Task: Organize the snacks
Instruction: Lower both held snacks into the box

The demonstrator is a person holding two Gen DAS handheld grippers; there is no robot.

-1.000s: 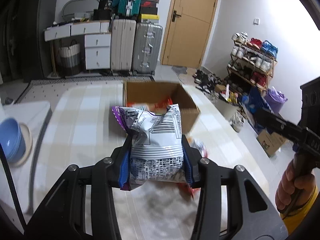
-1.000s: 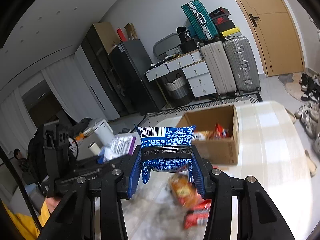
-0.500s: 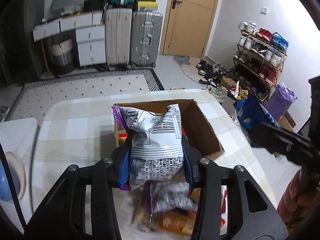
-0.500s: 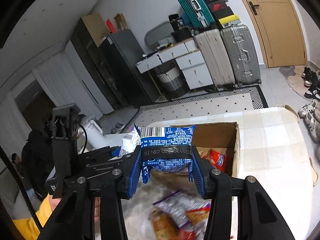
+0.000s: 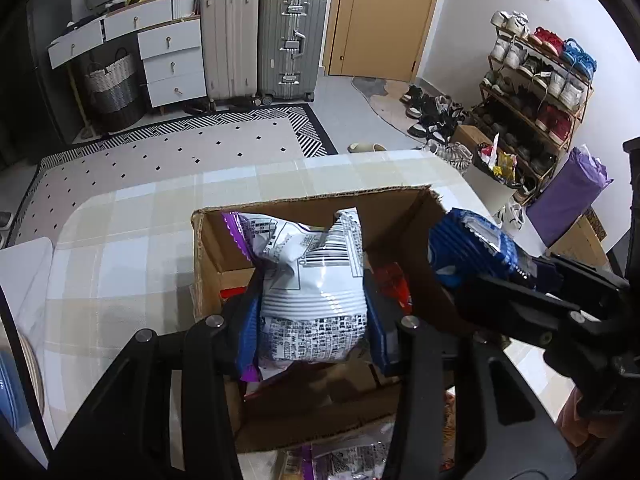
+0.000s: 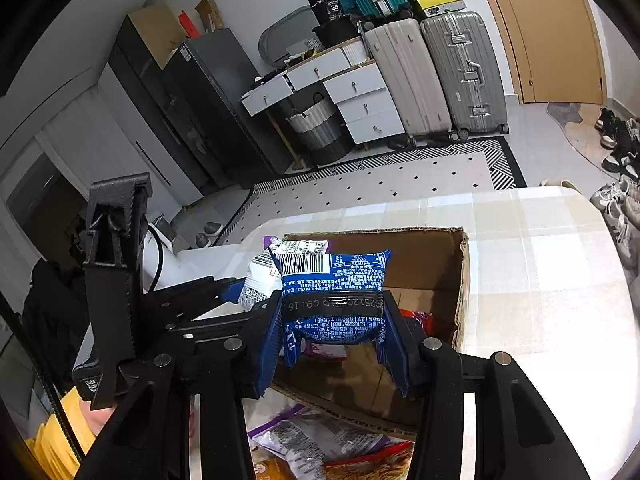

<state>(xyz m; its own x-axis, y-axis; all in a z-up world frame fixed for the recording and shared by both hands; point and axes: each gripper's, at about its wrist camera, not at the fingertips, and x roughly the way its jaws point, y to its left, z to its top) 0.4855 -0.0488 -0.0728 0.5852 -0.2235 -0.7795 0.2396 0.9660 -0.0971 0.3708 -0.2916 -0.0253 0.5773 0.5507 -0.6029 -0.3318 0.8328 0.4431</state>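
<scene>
While both hover over the cardboard box [image 5: 404,216], left hand-held gripper [image 5: 312,320] clamps the white packet [image 5: 312,300] — right hand-held gripper [image 6: 334,320], the blue packet [image 6: 334,284].

**A lived-in room around the bench**

White walls [image 5: 480,40] and a pale tiled floor [image 5: 352,120]. A tan wooden door [image 5: 384,16] stands shut in the far wall. Beside it are two upright suitcases, one beige [image 5: 229,40] and one silver [image 5: 291,40], next to white drawers [image 5: 172,62] with a woven basket [image 5: 114,90] under them. A dotted rug [image 5: 180,148] with a black-and-white border lies before them. On the right, a shoe rack [image 5: 536,80] is full, with more shoes [image 5: 428,116] loose on the floor. A dark fridge [image 6: 208,112] stands left of the drawers. The bench [image 5: 132,232] wears a pale checked cloth.
</scene>
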